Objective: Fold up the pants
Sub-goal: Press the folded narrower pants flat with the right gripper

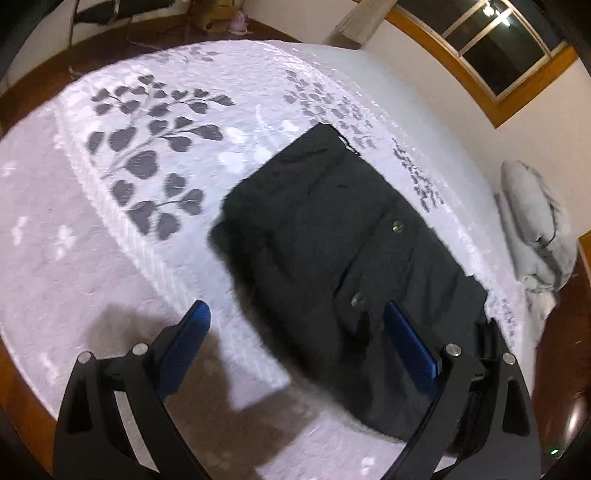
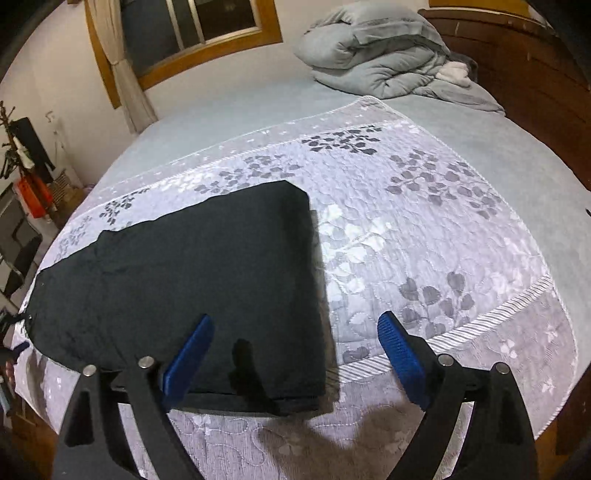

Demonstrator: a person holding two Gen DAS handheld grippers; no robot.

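I saw grey duvet heaped beyond pants on leaf-print bedspread; left gripper and right gripper both released, empty

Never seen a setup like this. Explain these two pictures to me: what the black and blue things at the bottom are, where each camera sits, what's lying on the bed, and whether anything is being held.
No robot here: a person holds a pair of tongs in each hand, with a fisheye camera on each pair looking forward along its blue fingers. One picture comes from the left tongs, the other from the right tongs. Both stand open and hold nothing.

On the bed lies a patterned bedspread, and on it the dark pants, already folded into a compact, roughly rectangular shape. The left view shows two buttons on the pants. A bundled grey duvet sits further back on the bed, and a window is behind.
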